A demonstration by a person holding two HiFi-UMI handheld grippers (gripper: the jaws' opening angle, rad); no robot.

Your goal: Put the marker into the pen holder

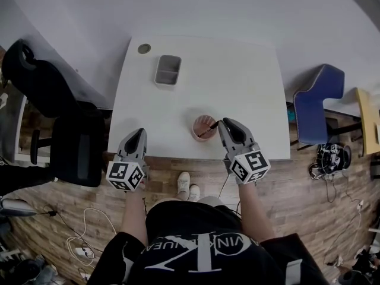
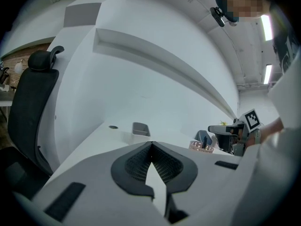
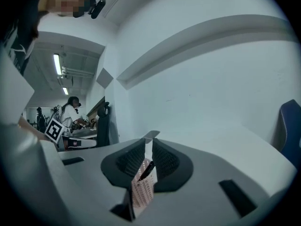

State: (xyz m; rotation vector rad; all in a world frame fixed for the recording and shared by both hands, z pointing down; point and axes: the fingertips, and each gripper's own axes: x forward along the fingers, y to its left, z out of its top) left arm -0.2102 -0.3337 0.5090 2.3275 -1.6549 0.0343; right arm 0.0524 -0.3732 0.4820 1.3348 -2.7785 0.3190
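A pinkish mesh pen holder [image 1: 196,122] stands near the front edge of the white table [image 1: 237,82]. A dark marker [image 1: 208,129] leans inside it, top end toward my right gripper [image 1: 221,123]. In the right gripper view the jaws of that gripper [image 3: 148,149] stand a narrow gap apart. The marker [image 3: 147,170] shows in that gap above the holder [image 3: 141,192], and no pad visibly presses on it. My left gripper [image 1: 140,133] hovers at the table's front left edge, shut and empty [image 2: 151,145]. The left gripper view shows the holder [image 2: 202,147] far right.
A grey rectangular tray [image 1: 168,70] sits toward the back of the table, with a round cable hole [image 1: 144,48] at the back left corner. A black office chair [image 1: 65,129] stands to the left and a blue chair [image 1: 317,103] to the right. Cables lie on the wood floor.
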